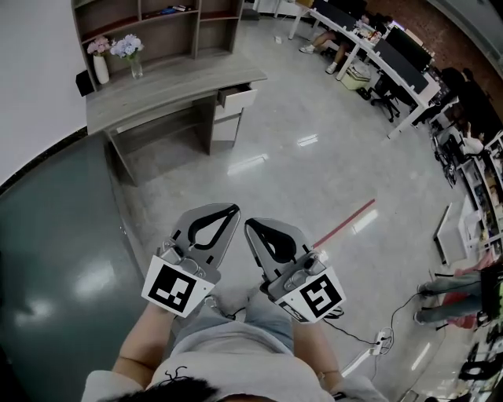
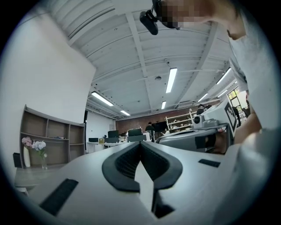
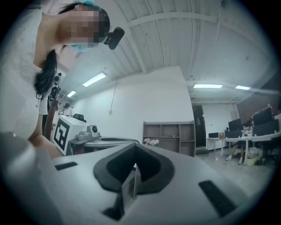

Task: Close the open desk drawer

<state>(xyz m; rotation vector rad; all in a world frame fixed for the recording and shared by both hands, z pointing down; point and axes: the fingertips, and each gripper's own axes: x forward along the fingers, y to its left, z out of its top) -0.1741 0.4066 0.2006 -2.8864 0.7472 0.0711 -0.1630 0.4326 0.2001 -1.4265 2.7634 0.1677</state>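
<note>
In the upper left of the head view, a white vase (image 1: 100, 69) and a glass vase of pale flowers (image 1: 130, 53) stand on a long grey desk (image 1: 173, 88). The desk sits against the wall under an open shelf unit (image 1: 157, 20). At the desk's right end the top drawer (image 1: 238, 97) juts out, open, in the upper part of the frame a little left of centre. It is well apart from both grippers, with a wide stretch of glossy floor (image 1: 299, 165) between them.

Low in the frame, the person holds the two tools out in front of the body, side by side. The left gripper (image 1: 233, 209) has its jaws pressed together with nothing between them. In its own view the dark pads (image 2: 121, 167) meet at the tips. Just to its right, the right gripper (image 1: 249, 224) is also closed and empty, and the shelf unit and flowers show beyond its jaws in its own view.

Further right, a red stripe (image 1: 343, 224) runs across the floor. Rows of white office desks (image 1: 377, 55), with people seated at them, fill the upper right corner.
</note>
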